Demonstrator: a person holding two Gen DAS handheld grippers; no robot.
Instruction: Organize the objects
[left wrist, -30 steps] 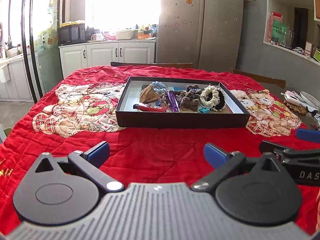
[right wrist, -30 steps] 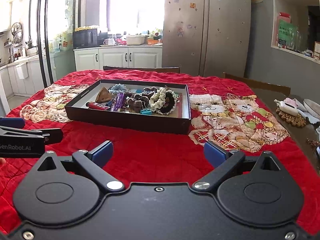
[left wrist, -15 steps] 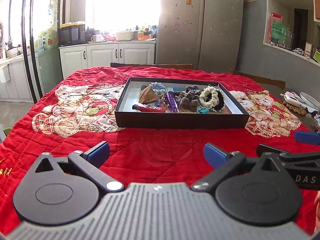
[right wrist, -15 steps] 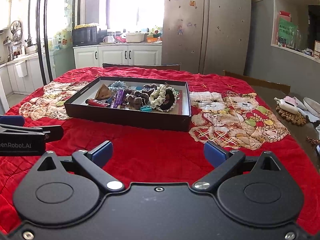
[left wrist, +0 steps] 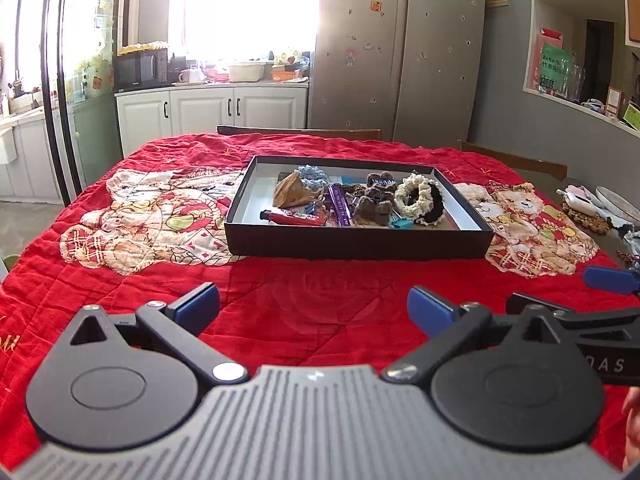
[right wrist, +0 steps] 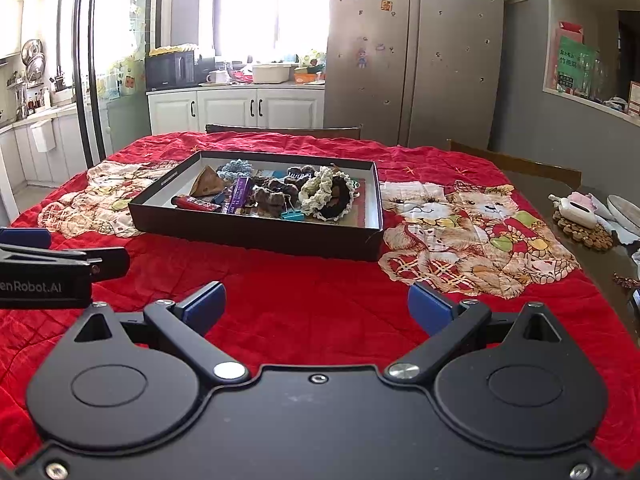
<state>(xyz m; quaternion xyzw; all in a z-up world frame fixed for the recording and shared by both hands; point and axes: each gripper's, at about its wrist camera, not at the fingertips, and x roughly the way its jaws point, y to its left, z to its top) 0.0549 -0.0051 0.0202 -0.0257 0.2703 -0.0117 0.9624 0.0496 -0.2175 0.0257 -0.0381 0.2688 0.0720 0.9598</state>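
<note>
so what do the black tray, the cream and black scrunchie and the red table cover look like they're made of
Black tray: probably cardboard, matte; thin straight walls, pale lining inside.
Cream and black scrunchie: seems crocheted yarn or lace; a ruffled, knobbly cream edge around a dark fuzzy ring.
Red table cover: quilted fabric with a soft velvety sheen; stitched lines, puckers and printed bear patches show.

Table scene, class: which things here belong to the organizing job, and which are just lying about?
Belonging to the job:
- black tray
- red lighter
- purple bar
- cream scrunchie
- brown knitted pieces
- teal binder clip
- left gripper and right gripper, jaws open

Just lying about:
- red quilt
- microwave
- fridge
- beaded coaster
</note>
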